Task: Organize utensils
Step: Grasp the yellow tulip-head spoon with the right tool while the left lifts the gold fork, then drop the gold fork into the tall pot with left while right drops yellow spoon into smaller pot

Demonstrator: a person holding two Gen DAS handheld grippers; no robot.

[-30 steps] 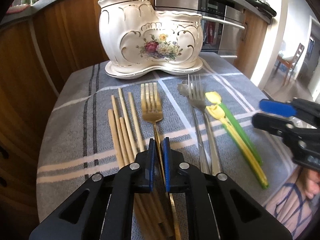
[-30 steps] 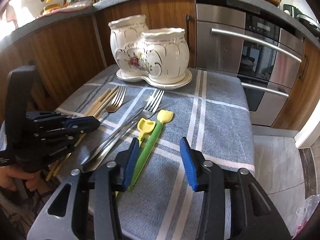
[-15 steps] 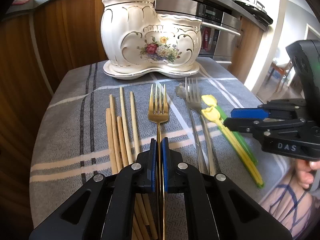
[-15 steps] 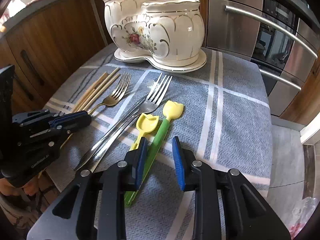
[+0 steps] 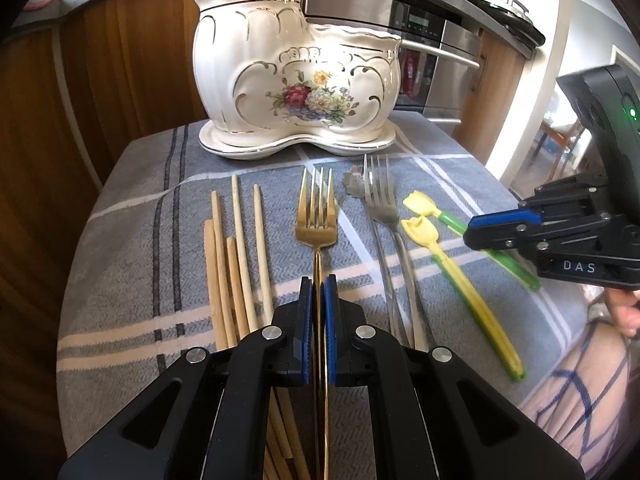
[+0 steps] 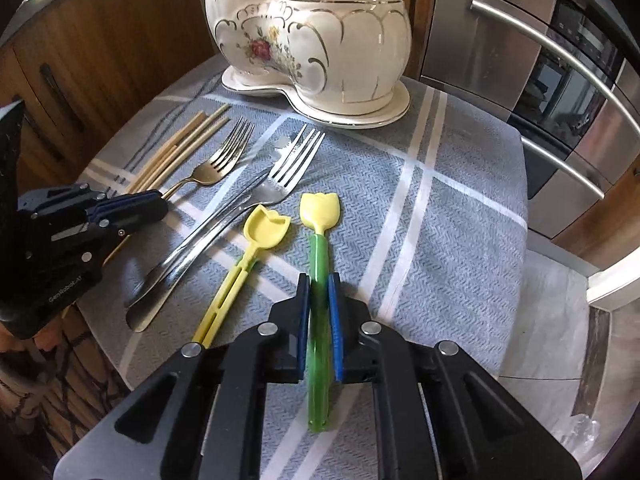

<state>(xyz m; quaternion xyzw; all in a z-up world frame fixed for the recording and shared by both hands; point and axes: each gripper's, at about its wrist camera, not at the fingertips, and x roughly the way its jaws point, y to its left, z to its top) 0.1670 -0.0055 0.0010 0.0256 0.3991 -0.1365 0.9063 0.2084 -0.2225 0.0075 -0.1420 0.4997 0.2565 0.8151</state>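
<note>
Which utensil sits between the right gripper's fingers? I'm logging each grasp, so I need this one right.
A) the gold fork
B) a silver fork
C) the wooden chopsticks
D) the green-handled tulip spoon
D: in the right wrist view, the right gripper has its blue pads on either side of the green-handled tulip spoon, while the left gripper is shut on the gold fork.

A grey striped cloth (image 5: 132, 264) covers the table; wooden cabinets (image 6: 100, 40) and a steel oven (image 6: 520, 60) stand behind.
</note>
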